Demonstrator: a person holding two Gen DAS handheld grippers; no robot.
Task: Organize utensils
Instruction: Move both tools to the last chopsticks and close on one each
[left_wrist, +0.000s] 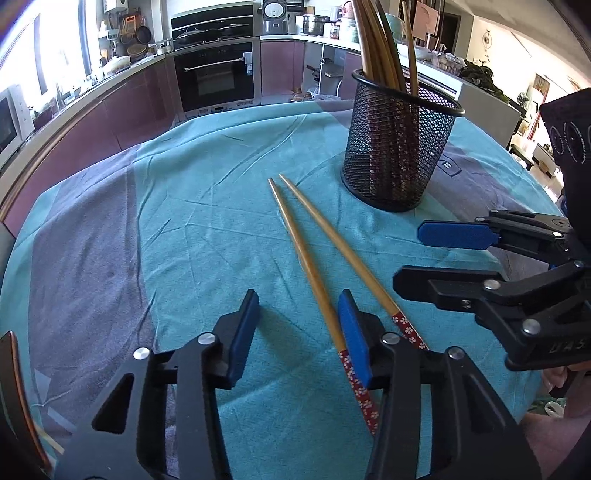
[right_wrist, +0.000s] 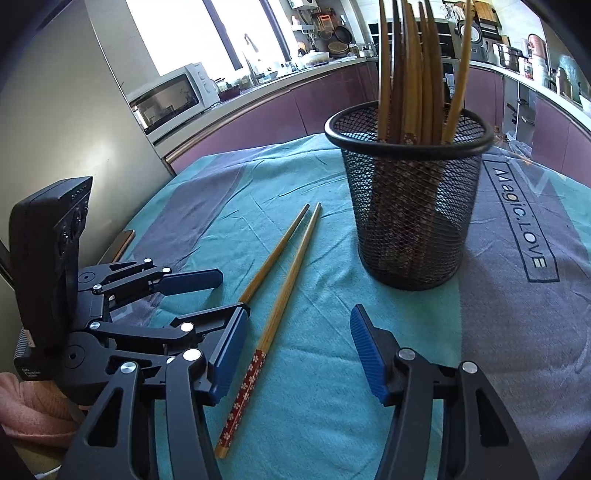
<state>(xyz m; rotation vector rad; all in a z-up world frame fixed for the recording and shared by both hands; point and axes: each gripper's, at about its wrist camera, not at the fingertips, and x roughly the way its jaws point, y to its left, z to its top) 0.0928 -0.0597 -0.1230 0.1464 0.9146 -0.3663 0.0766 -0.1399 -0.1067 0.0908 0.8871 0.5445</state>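
Two wooden chopsticks with red flowery ends (left_wrist: 314, 266) lie on the teal cloth (left_wrist: 203, 229), near the black mesh cup (left_wrist: 399, 147). The left gripper (left_wrist: 301, 336) and right gripper (right_wrist: 299, 354) are open, holding nothing.

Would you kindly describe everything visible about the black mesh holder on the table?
The holder is a round cup of black wire mesh, apparently metal, with a thick smooth rim and a solid base ring. It tapers slightly toward the bottom and stands upright on the teal tablecloth, beyond two loose chopsticks. Several wooden chopsticks stand inside, tips up, leaning on the rim, their patterned red ends showing through the mesh. Neither gripper touches it.
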